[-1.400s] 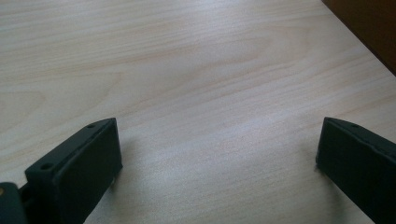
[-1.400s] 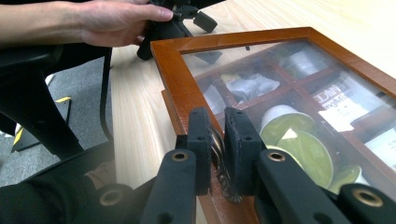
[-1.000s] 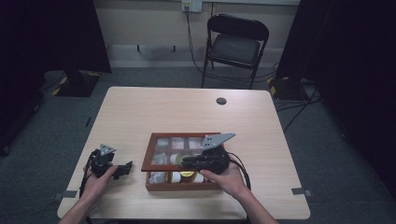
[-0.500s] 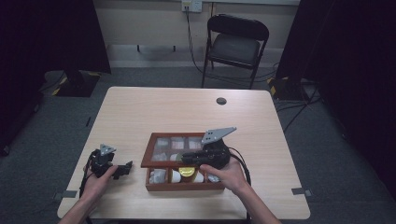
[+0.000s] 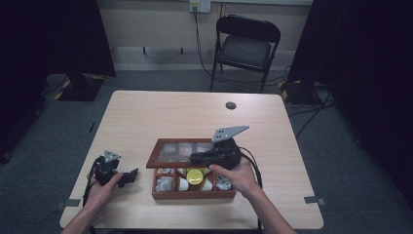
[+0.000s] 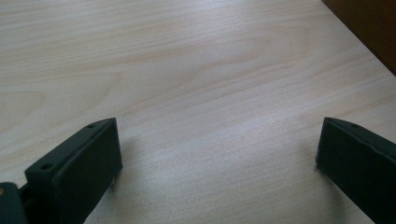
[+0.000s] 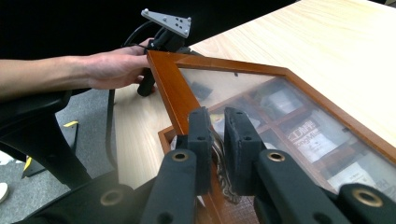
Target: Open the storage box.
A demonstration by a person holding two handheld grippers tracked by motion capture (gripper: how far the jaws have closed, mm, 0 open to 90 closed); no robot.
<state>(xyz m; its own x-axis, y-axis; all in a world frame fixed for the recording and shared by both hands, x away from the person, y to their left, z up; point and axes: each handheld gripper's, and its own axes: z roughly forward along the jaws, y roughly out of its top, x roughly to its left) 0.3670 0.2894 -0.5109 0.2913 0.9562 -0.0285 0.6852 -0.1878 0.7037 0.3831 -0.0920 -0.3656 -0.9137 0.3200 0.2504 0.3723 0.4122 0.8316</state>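
Wooden box [image 5: 194, 194] sits on the table [image 5: 146, 117], near the edge closest to the person. It has small compartments inside. Its lid [image 5: 182, 152] has a glass pane in a brown frame, and it is lifted partway up, tilted over the back of the box.

From the high view, a round yellow thing [image 5: 194, 176] lies in a middle compartment, with white packets [image 5: 165, 184] beside it. The raised lid hides the back compartments, and the pictures are too small to read what the packets are.

The right gripper [image 5: 195, 158] is over the box, at the lid's front edge. In the right gripper view its two jaws are pinched nearly together on a small metal clasp [image 7: 218, 154] on the lid frame [image 7: 170, 95]. The clasp is mostly hidden between the jaws, so its shape is hard to tell. Through the glass, packets show with blurry print [image 7: 306, 135] that cannot be read.

The left gripper [image 5: 130, 175] rests on the table left of the box, well apart from it. In the left gripper view its jaws stand wide open with nothing between them, just bare wood below. A dark brown corner of the box [image 6: 369, 28] is cut off at the top right there.

A small dark round thing [image 5: 231, 105] lies on the table far behind the box. What it is cannot be told.
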